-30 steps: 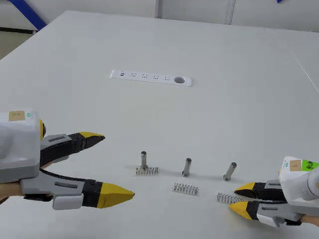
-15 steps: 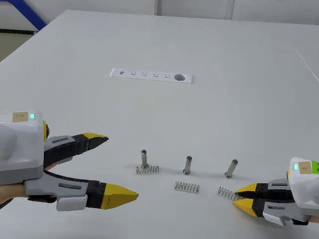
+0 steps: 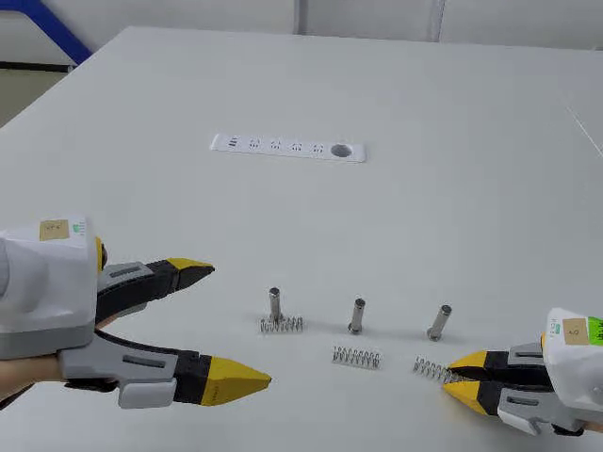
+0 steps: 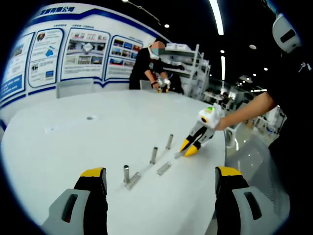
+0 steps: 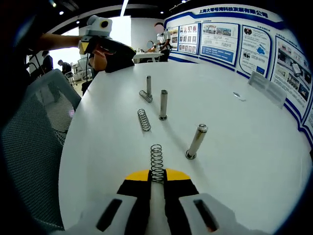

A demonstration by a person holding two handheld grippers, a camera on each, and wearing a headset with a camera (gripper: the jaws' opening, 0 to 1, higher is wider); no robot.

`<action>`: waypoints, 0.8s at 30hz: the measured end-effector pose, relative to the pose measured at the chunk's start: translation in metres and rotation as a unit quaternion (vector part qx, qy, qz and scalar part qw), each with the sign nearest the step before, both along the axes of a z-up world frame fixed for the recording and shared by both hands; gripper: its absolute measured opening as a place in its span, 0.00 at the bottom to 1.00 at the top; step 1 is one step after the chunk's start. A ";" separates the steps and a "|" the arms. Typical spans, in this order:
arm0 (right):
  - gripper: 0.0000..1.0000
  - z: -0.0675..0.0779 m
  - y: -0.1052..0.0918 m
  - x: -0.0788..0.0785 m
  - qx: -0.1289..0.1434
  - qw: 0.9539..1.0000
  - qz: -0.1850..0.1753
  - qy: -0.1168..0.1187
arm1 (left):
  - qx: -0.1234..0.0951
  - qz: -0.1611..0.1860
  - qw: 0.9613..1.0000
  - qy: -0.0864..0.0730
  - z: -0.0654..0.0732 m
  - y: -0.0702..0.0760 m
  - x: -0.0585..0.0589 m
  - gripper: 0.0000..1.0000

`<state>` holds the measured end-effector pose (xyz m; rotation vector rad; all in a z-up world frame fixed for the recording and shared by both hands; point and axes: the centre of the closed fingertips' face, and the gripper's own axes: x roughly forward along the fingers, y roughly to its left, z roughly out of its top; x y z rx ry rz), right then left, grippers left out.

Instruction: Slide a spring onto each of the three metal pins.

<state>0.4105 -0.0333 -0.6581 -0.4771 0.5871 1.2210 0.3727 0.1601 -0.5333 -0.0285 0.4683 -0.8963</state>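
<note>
The black, yellow-tipped left gripper [image 3: 224,327] was held low over the white table [image 3: 424,188] at the left. Its jaws were spread wide with nothing between them. The black, yellow-tipped right gripper [image 3: 453,374] was seen at the lower right. Its jaws were almost closed and pinched on the near end of the right coiled steel spring [image 3: 431,368], which was lying flat on the table. The same was seen in the right gripper view, where the end coil was caught between the yellow tips.

Three short silver metal pins were stood in a row on their flanged bases: left pin [image 3: 274,301], middle pin [image 3: 357,315], right pin [image 3: 439,321]. All three pins were bare.

The left coiled steel spring [image 3: 282,325] was laid against the base of the left pin. The middle coiled steel spring [image 3: 356,357] was laid just in front of the middle pin, apart from it. The gripped spring was near the right pin, not touching it. A white power strip [image 3: 287,147] was laid well beyond the pins.
</note>
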 end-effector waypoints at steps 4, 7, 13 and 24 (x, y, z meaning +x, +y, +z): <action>0.10 0.010 0.001 -0.002 -0.004 1.000 0.005 -0.008 | 0.002 -0.006 1.000 -0.003 0.000 -0.001 -0.001 0.92; 0.10 0.022 0.001 -0.002 -0.002 1.000 0.008 -0.010 | 0.000 -0.012 1.000 -0.007 0.001 -0.004 -0.002 0.90; 0.10 0.056 0.008 -0.007 0.006 0.999 0.028 -0.027 | -0.005 -0.026 0.999 -0.025 0.003 -0.018 -0.003 0.90; 0.11 0.104 0.030 -0.027 0.013 0.996 0.071 -0.061 | 0.003 -0.072 0.996 -0.043 0.000 -0.049 -0.016 0.83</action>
